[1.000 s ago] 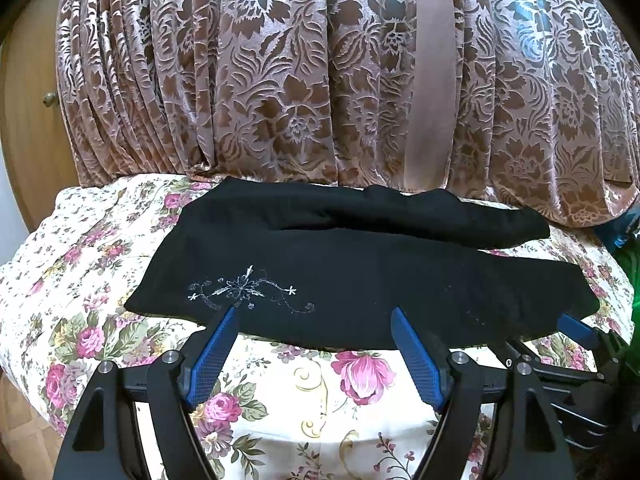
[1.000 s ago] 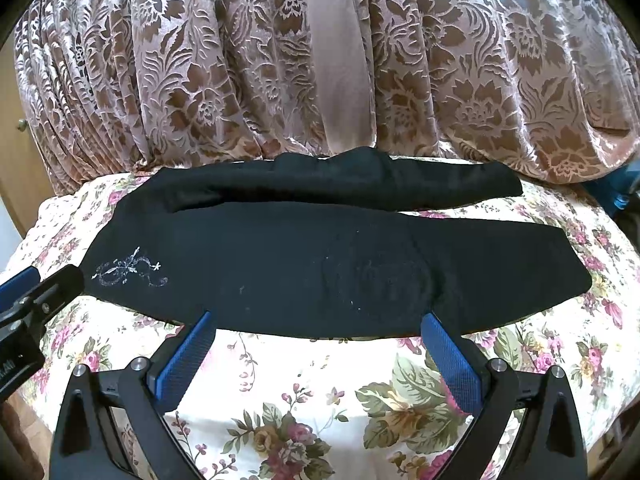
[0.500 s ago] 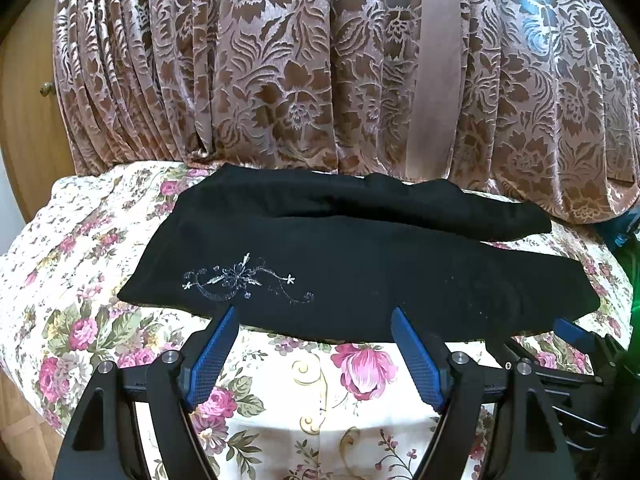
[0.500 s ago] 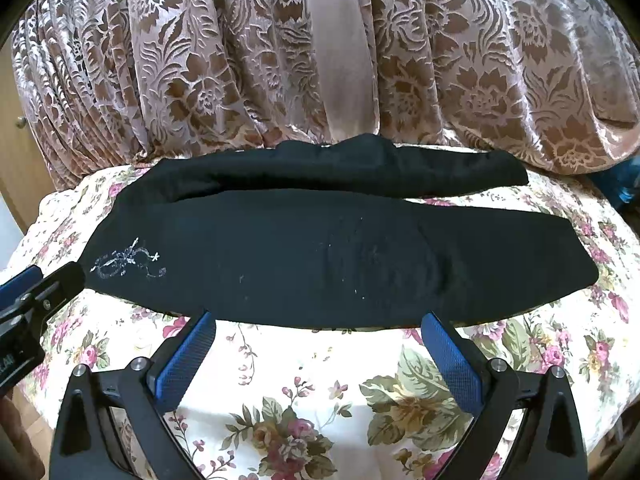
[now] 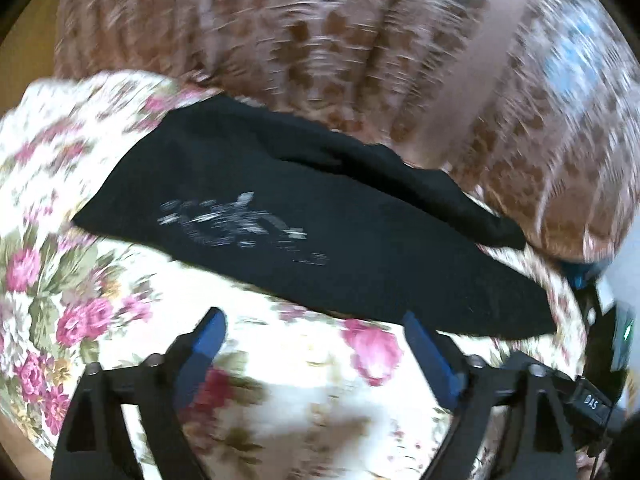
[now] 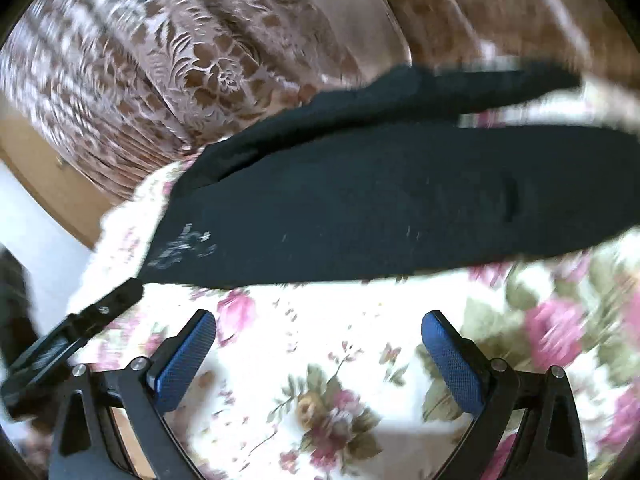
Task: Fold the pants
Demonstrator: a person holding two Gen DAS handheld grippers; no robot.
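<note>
Tilted and blurred now, where half a second ago level and sharp — both views swung. Left gripper (image 5: 312, 334) and right gripper (image 6: 320, 332) spread wide, empty, short of the long black fabric pants (image 5: 320, 240), as before. Pants flat across the white tablecloth printed with pink roses (image 5: 304, 364), white embroidered motif (image 5: 240, 226) near one end. Behind — pleated brown-and-pink floral curtain (image 5: 320, 32).

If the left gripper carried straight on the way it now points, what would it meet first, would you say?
Probably the near edge of the black pants, just past a strip of floral bedspread. The open left gripper holds nothing; blur makes depth uncertain.
</note>
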